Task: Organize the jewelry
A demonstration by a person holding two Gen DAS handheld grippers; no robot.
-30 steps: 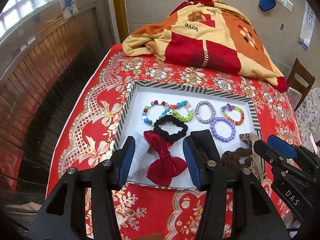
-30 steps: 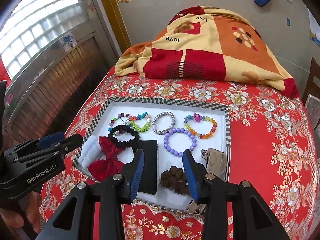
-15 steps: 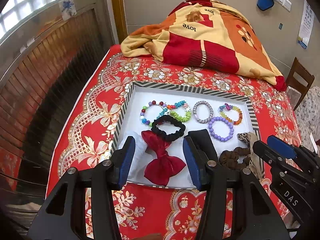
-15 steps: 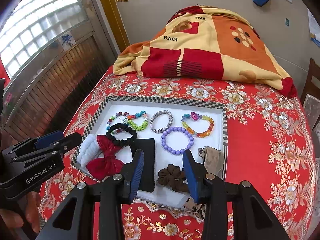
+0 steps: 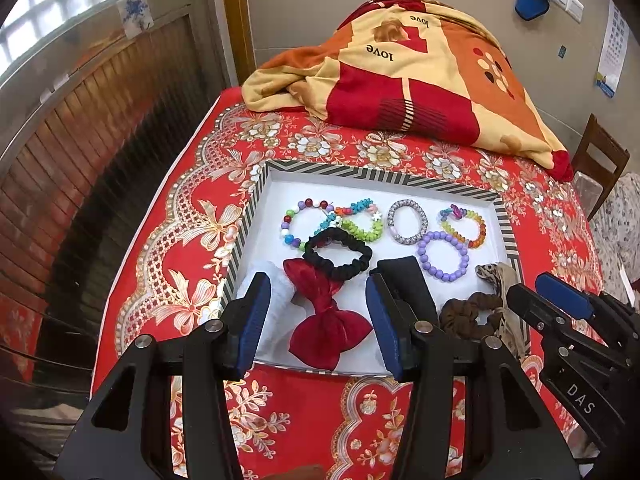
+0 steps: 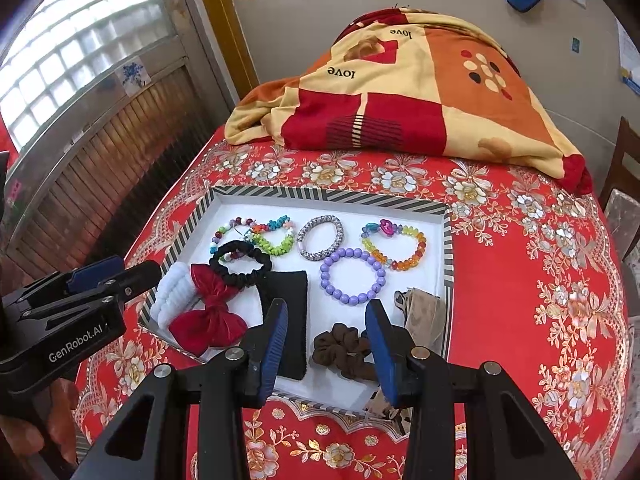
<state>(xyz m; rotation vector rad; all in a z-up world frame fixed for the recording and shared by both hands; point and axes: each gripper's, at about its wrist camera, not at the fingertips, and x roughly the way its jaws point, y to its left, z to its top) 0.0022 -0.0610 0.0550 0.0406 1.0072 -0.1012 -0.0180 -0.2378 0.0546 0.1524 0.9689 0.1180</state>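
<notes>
while both grippers hover apart and empty just short of the striped tray (image 5: 505, 216), left gripper (image 5: 316, 320) faces the red bow (image 5: 326, 320), right gripper (image 6: 326, 344) the brown scrunchie (image 6: 344, 350). risk: the leopard scrunchie (image 6: 422, 308), draped over the tray's rim, could snag and slide off.

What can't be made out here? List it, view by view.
- Left wrist: white hair band, largely behind the left gripper finger.
- Left wrist: beige patterned fabric, partly behind the right gripper.
- Right wrist: black pouch, its near end behind a gripper finger.
</notes>
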